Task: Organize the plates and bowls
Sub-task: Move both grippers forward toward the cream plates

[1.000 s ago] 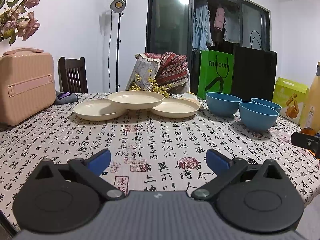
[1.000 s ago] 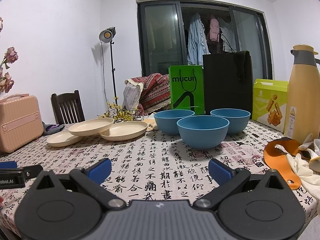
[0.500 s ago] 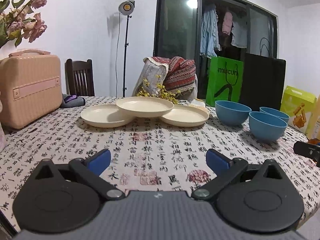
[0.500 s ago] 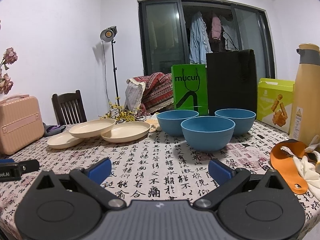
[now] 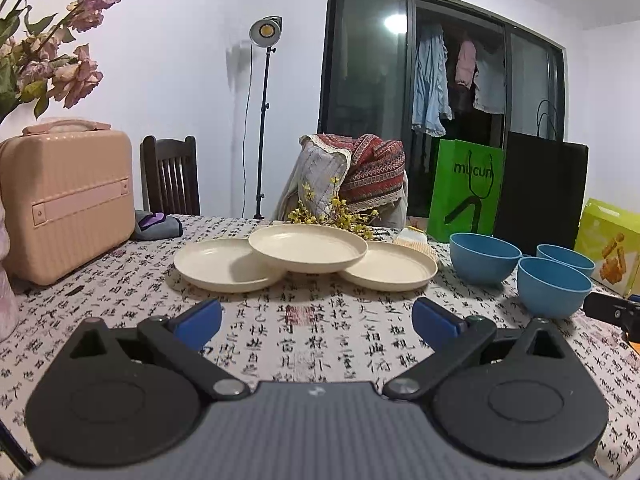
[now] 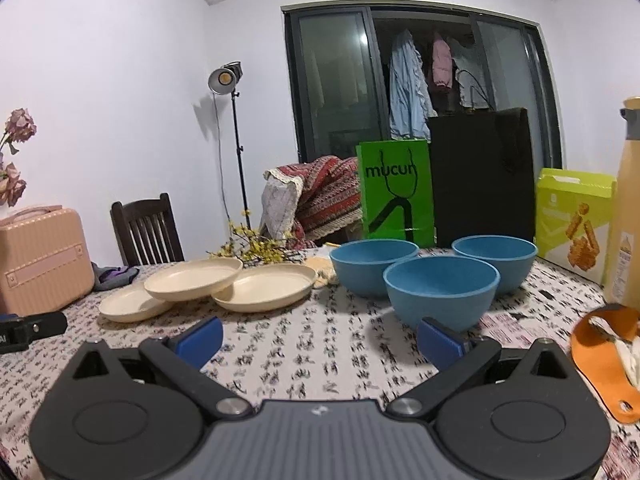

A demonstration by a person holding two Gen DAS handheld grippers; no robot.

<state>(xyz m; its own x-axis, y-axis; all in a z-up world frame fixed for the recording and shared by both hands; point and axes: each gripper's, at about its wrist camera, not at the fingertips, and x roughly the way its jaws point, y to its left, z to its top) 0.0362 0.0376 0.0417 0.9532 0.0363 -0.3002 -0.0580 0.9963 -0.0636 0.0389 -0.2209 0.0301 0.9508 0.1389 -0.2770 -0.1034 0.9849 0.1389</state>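
Plates and bowls sit untouched on the calligraphy-print tablecloth [image 5: 320, 332]. Nearest, the left gripper [image 5: 317, 320] and right gripper [image 6: 320, 338] hover with jaws spread wide, empty. Beyond them, three cream plates [image 5: 307, 247] overlap, the middle one propped on its neighbours; three blue bowls [image 6: 440, 286] cluster to their right, before the green bag [image 6: 396, 190].

Cream plates [image 5: 307, 247], blue bowls [image 6: 441, 286] — calligraphy-print cloth [image 5: 312, 332]

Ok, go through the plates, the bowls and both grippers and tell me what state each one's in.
Left gripper: open, empty.
Right gripper: open, empty.
Middle plate: propped on the two side plates.
Side plates: flat, unstacked.
Blue bowls: three, upright, empty, unstacked.
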